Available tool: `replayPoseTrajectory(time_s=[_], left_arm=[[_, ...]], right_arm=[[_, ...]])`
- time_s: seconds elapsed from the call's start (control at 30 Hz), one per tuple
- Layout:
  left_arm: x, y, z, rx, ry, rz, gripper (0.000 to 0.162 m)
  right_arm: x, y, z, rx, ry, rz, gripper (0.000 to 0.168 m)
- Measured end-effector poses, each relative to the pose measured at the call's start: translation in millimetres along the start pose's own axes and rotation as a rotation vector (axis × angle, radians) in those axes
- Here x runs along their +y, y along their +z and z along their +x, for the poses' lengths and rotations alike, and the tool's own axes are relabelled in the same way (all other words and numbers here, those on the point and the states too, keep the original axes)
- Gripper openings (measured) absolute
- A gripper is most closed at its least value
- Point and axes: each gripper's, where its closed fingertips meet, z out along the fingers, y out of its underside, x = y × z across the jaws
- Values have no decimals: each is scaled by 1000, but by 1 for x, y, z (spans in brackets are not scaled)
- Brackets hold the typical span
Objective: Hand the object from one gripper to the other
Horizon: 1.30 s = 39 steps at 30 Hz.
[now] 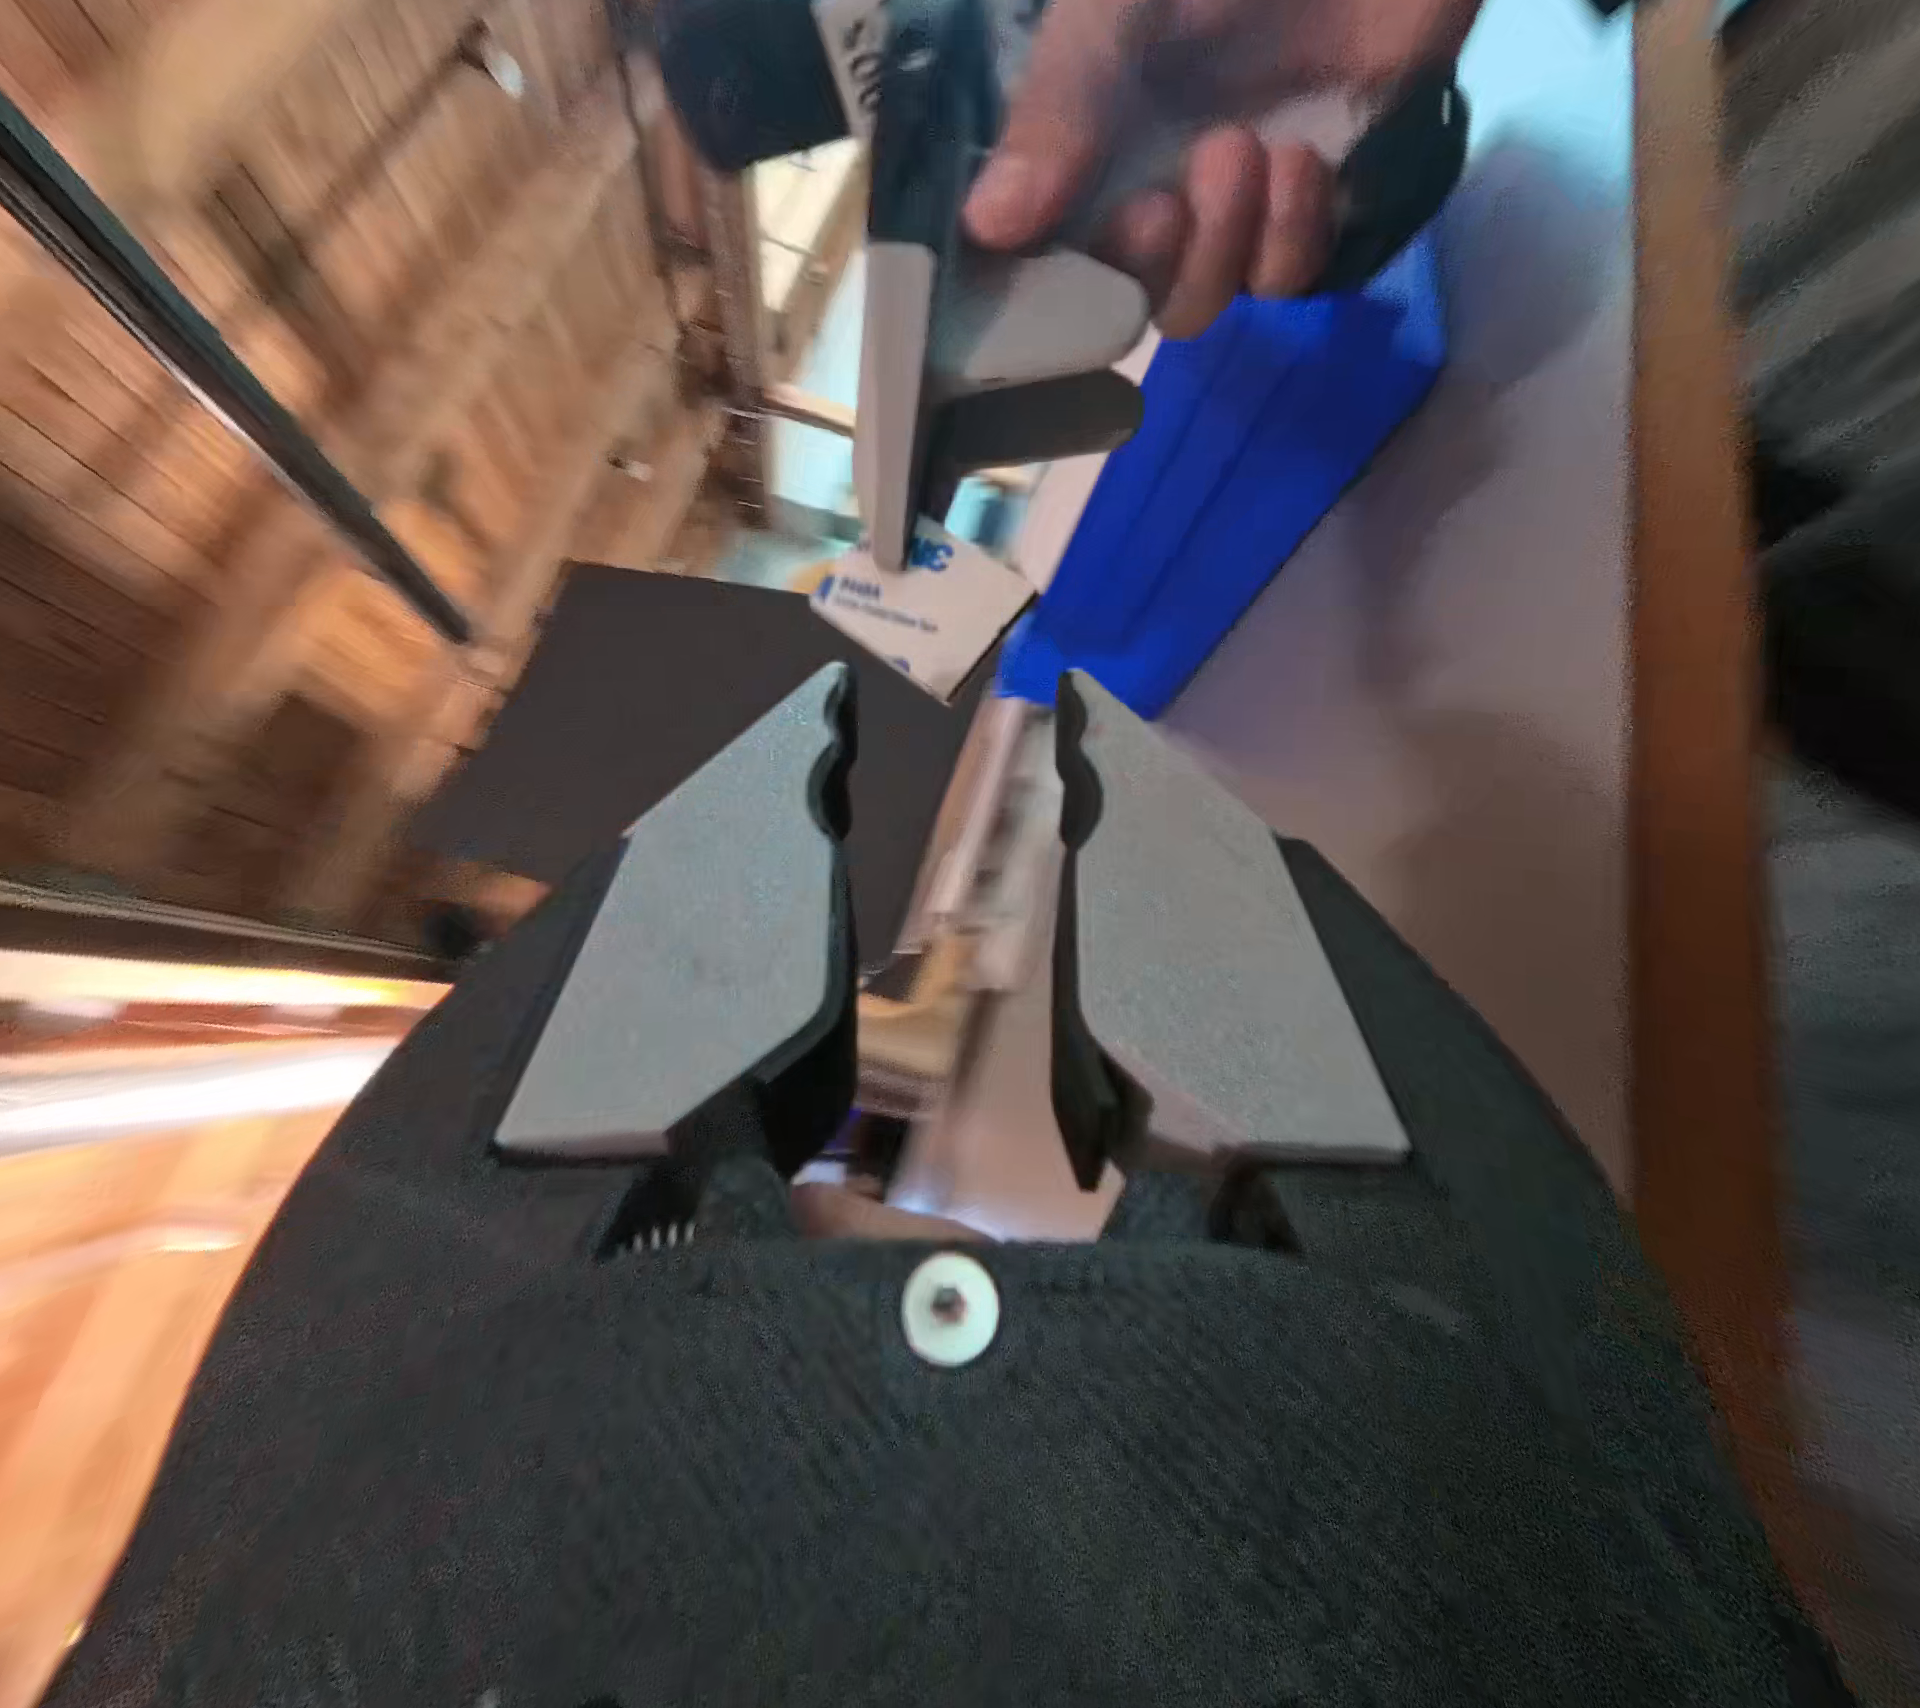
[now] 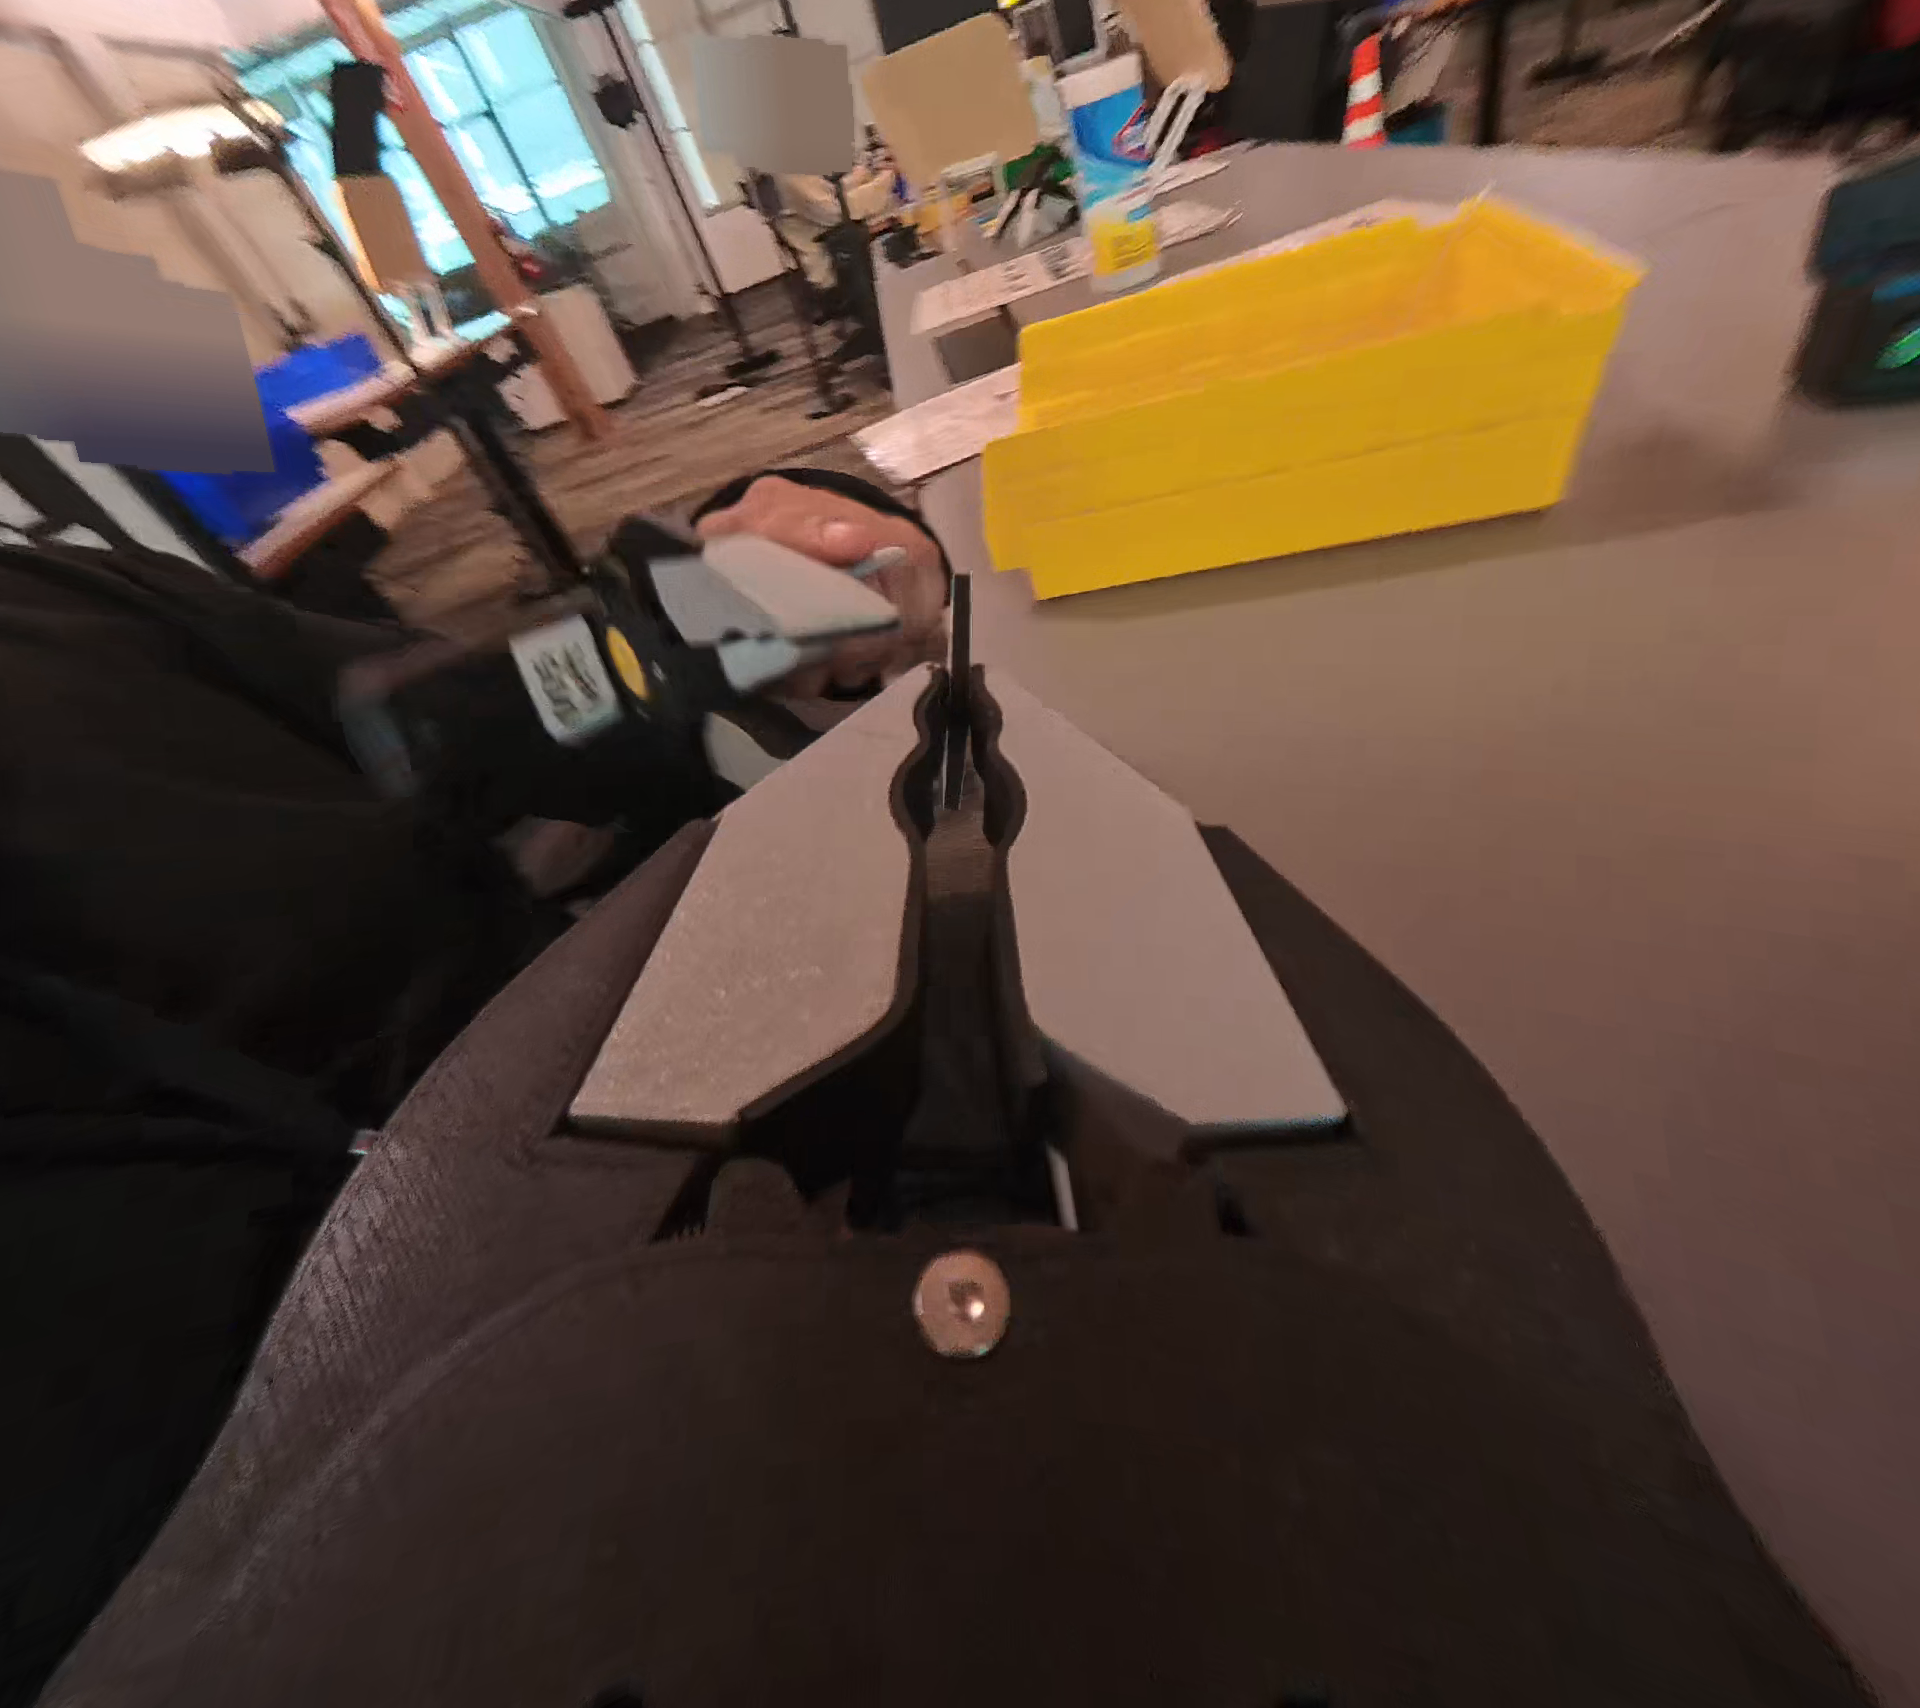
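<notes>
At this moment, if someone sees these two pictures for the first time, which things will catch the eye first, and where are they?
In the left wrist view, the right hand-held gripper comes down from above, pinching a thin white card just beyond the open left hand-held gripper. A bright blue bin lies behind it on the grey table. In the right wrist view, a big yellow bin stands out on the table.

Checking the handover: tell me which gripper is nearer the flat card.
Right. The right gripper is shut on the flat card, seen edge-on between its tips. The left gripper is open just short of it, not touching.
</notes>
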Motion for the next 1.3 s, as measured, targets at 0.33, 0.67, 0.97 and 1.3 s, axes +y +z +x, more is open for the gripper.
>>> replayPoseTrajectory(time_s=[0.33,0.67,0.97,1.3], left_arm=[[-22,-3,-11,309,-890,119,37],[-36,-10,-4,376,-788,166,1],[-37,-10,-10,347,-838,192,7],[-19,-5,2,354,-667,52,1]], right_arm=[[-10,-4,-54,-6,-726,73,0],[6,-3,-60,-84,-741,16,1],[22,-1,-41,-61,-721,-67,1],[36,6,-26,10,-697,-187,22]])
